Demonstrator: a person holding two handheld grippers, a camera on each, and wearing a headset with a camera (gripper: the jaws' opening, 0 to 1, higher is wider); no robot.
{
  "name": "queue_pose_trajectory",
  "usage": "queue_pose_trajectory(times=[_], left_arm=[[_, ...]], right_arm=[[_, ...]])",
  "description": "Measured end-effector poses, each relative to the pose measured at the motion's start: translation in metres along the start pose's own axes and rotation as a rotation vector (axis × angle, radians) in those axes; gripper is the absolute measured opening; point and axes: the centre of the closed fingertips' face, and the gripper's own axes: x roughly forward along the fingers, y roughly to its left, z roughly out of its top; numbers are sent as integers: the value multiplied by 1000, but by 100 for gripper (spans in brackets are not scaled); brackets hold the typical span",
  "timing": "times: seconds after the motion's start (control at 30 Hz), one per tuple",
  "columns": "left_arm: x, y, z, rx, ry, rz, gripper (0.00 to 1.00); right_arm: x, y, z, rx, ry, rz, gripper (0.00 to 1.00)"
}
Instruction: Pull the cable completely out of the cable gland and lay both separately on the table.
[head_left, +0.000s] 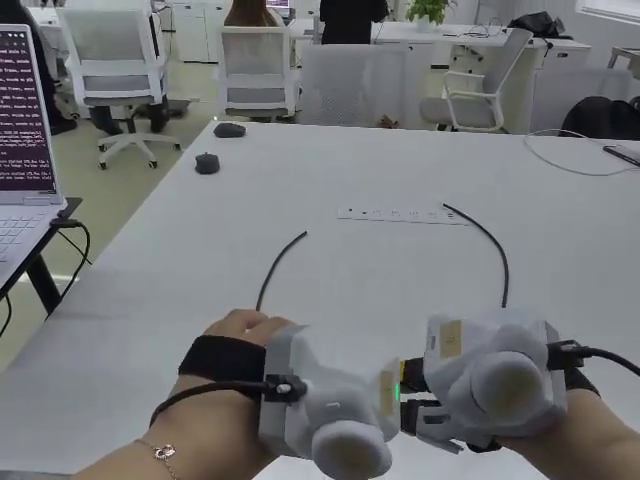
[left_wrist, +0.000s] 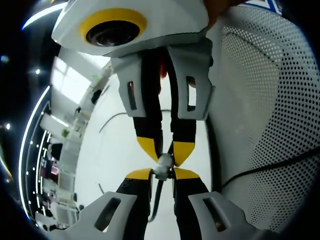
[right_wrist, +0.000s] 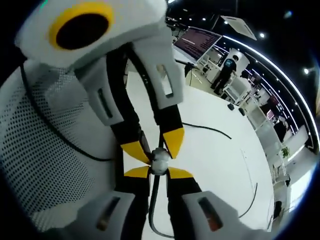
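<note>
- two grippers: left gripper (left_wrist: 161, 174), right gripper (right_wrist: 158, 173);
- one cable gland (left_wrist: 163, 165);
- two black cable strands (head_left: 278, 265) (head_left: 492, 250);
- two mice (head_left: 228, 129) (head_left: 207, 163);
- one laptop (head_left: 25, 130);
- one power strip (head_left: 400, 214)

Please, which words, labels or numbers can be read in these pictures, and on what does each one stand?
No text can be read.
Laptop screen: lines of text, too small to read.
White strip: small marks, too small to read.
Tan sticker: blurred.
</note>
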Motion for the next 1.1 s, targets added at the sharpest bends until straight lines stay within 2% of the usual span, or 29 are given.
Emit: queue_pose_trajectory(times=[0.07,0.1,0.17,0.2,0.27,0.3,0.33,0.4,0.47,0.5,0.53,0.57,0.6,0.63,0.7,0.73,0.87,0.93,1.1], left_arm=[[0,-1,-1,-68,-11,-13,16],[-1,-1,-1,-141,-20,-26,16],[-1,0,-3,-230,-38,-48,15],[-1,0,-5,-309,-52,-70,15],[-2,0,-7,-404,-73,-105,15],[-2,0,-7,-420,-81,-112,15],[-2,0,-7,-460,-92,-127,15],[-1,1,-9,-472,-94,-130,15],[1,-1,-9,-427,-84,-122,16],[2,-1,-7,-321,-76,-101,16],[2,-1,-7,-250,-67,-82,16],[2,0,-7,-147,-46,-48,16],[3,0,-8,-107,-28,-41,16],[3,-2,-9,-81,-13,-39,16],[3,-3,-5,-28,-14,-31,16],[3,-4,-4,-20,-14,-29,16],[2,-2,-5,86,1,-11,17],[3,-3,-6,98,9,-10,17],[0,-3,0,156,-4,4,17]], right_arm=[[1,-1,0,-57,18,-15,10],[1,-2,-1,-96,32,-22,10],[1,-3,1,-197,52,-46,10],[2,-2,2,-232,62,-52,10],[4,0,3,-251,62,-48,10],[4,0,3,-261,61,-49,10],[3,-1,2,-262,61,-48,10],[3,-1,3,-265,57,-50,11],[6,-1,1,-191,51,-41,12],[6,-2,0,-150,51,-38,12],[7,-1,0,-129,45,-27,12],[7,0,-1,-107,42,-15,14],[7,2,-3,-83,42,-1,16],[7,5,-5,-46,42,21,18],[6,4,-6,-25,37,25,19],[5,3,-6,-14,32,25,19],[1,0,1,155,-40,53,18],[0,-5,2,210,-60,52,16],[1,-4,-2,234,-50,56,17]])
